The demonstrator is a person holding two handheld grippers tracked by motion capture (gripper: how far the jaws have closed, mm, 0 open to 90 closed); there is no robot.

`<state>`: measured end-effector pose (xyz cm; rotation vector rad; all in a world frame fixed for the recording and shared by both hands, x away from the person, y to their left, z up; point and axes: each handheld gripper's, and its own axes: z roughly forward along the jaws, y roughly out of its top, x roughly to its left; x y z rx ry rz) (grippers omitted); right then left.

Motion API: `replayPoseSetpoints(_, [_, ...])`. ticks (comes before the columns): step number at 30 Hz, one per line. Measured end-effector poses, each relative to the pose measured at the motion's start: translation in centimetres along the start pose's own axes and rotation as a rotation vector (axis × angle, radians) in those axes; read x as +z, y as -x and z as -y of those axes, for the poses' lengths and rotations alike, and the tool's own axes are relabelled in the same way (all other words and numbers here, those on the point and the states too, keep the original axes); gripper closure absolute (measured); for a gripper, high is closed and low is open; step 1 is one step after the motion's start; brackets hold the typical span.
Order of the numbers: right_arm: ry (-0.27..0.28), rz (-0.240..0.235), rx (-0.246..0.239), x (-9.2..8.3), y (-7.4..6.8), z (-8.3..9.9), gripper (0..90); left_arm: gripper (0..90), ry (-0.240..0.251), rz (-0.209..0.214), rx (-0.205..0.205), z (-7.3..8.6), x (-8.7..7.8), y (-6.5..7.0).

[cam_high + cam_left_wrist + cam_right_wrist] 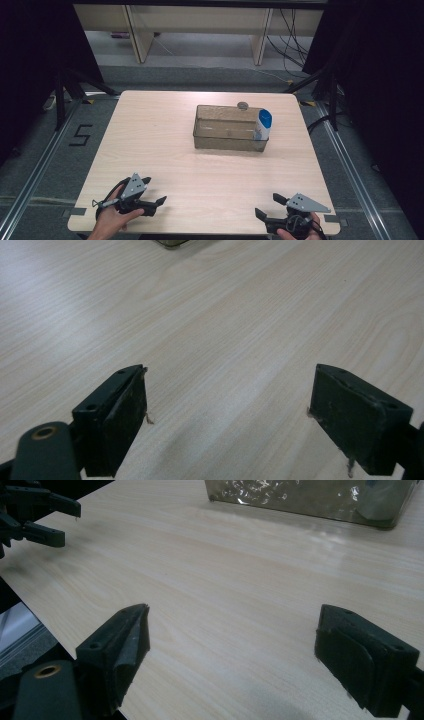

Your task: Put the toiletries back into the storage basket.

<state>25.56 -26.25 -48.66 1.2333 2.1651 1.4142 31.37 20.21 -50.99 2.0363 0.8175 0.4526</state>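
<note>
A clear smoky plastic bin (227,137) stands on the far middle of the wooden table (165,150). Inside its right end a white bottle with a blue top (263,124) stands upright. A small grey round object (243,105) lies just behind the bin. My left gripper (153,191) rests near the front left edge, open, nothing between its jaws. My right gripper (267,205) rests near the front right edge, open and empty too. In the left gripper view the gripper (227,410) spans bare wood. In the right gripper view the gripper (232,652) faces the bin (310,497), with the left gripper (62,522) at upper left.
Dark curtains and tripod legs (67,85) flank the table. Pale furniture legs (137,37) and cables (290,45) stand on the floor beyond the far edge. A "5" mark (80,135) is taped on the floor at left.
</note>
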Motion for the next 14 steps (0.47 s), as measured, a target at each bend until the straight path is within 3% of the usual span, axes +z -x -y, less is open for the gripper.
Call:
replayPoseSetpoints(1, [0.003,0.011,-0.019,-0.09,0.07,0.03,15.6,14.9,-0.002,-0.001,0.0,-0.01,-0.02,0.0])
replayPoseSetpoints(4, [-0.012,0.002,-0.015,-0.13,0.09,0.09,15.6,14.9,-0.008,-0.003,0.0,-0.05,-0.09,0.04])
replayPoseSetpoints(5, [-0.007,0.022,-0.027,-0.33,0.15,0.08,15.6,14.8,-0.008,-0.002,0.0,-0.05,-0.08,0.05])
replayPoseSetpoints(14, [-0.01,0.02,-0.022,-0.31,0.12,0.06,15.6,14.8,-0.009,-0.002,0.001,-0.06,-0.08,0.05])
